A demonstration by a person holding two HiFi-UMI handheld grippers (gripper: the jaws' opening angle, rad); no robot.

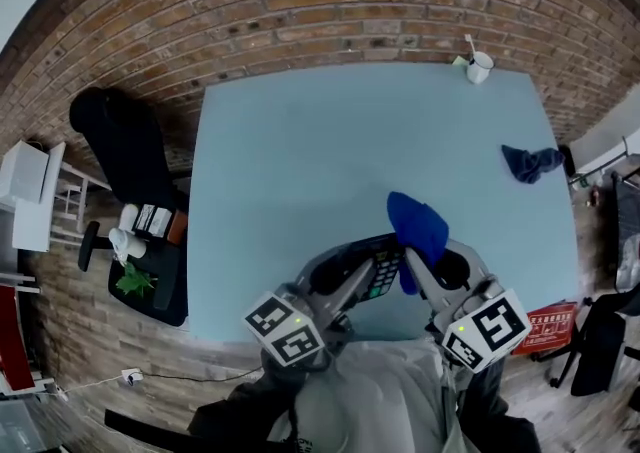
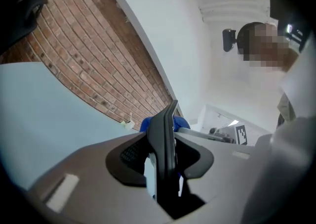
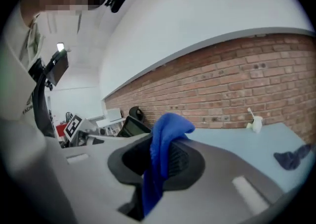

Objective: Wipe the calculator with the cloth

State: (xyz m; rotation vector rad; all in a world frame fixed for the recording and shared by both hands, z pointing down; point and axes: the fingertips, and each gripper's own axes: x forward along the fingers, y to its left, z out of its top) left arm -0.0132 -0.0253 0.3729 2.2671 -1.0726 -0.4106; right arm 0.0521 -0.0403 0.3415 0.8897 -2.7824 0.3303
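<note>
A dark calculator (image 1: pixel 383 274) is held above the near edge of the pale blue table (image 1: pixel 330 161), with my left gripper (image 1: pixel 365 279) shut on it. In the left gripper view the calculator (image 2: pixel 165 141) stands edge-on between the jaws of the left gripper (image 2: pixel 165 163). A bright blue cloth (image 1: pixel 416 226) hangs from my right gripper (image 1: pixel 420 266), which is shut on it, right beside the calculator's right edge. In the right gripper view the cloth (image 3: pixel 162 154) droops over the jaws of the right gripper (image 3: pixel 158 163), and the calculator (image 3: pixel 131 126) shows just behind it.
A white mug (image 1: pixel 479 67) stands at the table's far right corner. A dark blue rag (image 1: pixel 530 162) lies by the right edge. A black office chair (image 1: pixel 125 146) stands left of the table and a red box (image 1: pixel 552 326) sits on the floor at the right.
</note>
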